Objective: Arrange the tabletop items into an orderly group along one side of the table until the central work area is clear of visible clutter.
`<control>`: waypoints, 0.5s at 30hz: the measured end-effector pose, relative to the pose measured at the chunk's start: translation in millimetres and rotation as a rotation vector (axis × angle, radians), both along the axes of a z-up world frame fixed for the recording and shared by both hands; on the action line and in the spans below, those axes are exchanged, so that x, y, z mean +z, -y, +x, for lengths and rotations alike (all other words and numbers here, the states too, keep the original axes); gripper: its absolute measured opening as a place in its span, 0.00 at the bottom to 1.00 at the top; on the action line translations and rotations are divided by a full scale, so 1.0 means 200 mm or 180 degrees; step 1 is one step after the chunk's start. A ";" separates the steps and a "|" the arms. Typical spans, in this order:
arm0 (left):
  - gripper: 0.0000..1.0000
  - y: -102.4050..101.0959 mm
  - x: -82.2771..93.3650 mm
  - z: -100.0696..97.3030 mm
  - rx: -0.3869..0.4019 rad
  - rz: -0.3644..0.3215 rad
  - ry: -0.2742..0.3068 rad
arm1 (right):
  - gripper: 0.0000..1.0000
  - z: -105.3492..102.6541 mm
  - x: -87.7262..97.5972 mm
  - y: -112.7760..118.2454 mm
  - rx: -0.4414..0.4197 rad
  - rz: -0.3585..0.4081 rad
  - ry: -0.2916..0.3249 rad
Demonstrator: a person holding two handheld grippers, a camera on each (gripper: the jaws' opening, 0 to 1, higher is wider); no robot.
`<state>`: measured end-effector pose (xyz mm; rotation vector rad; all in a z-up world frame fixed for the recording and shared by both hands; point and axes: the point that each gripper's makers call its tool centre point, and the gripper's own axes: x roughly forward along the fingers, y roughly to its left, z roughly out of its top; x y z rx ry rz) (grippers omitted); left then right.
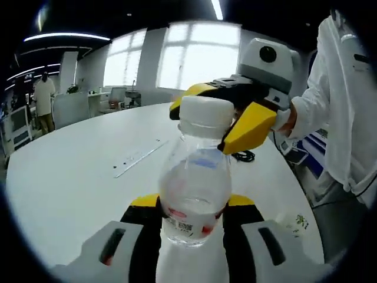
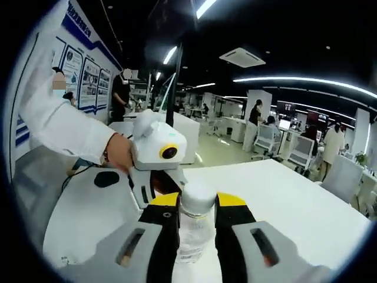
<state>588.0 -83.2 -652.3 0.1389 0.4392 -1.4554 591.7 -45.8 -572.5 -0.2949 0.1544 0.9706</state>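
- In the left gripper view the left gripper rises from the bottom centre, and its jaws are closed on the lower body of a clear water bottle. The bottle stands upright and still has water in it.
- At the top of the same bottle, the right gripper comes in from the upper right, with its yellow-tipped jaws on both sides of the white cap. In the right gripper view these jaws stand close on each side of the bottle neck, just under the cap. I judge they grip the neck, but the contact itself is not plain.
- To the lower right of the frame a small white thing with a green mark lies on the counter, near its edge; what it is I cannot tell.
- Further, in the middle left, a long pale ruler-like strip lies alone in the open part of the counter.
- At the right edge, behind the cap, a dark cable lies.
- My judgement: the task is at an early stage. The bottle is in hand and not yet placed, the other things lie well apart, and no orderly group along one side can be seen.
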 end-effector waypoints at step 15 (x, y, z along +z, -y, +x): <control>0.40 0.02 -0.06 0.05 -0.0040 -0.0020 0.0070 | 0.20 0.03 -0.06 0.01 -0.0013 -0.0137 0.0076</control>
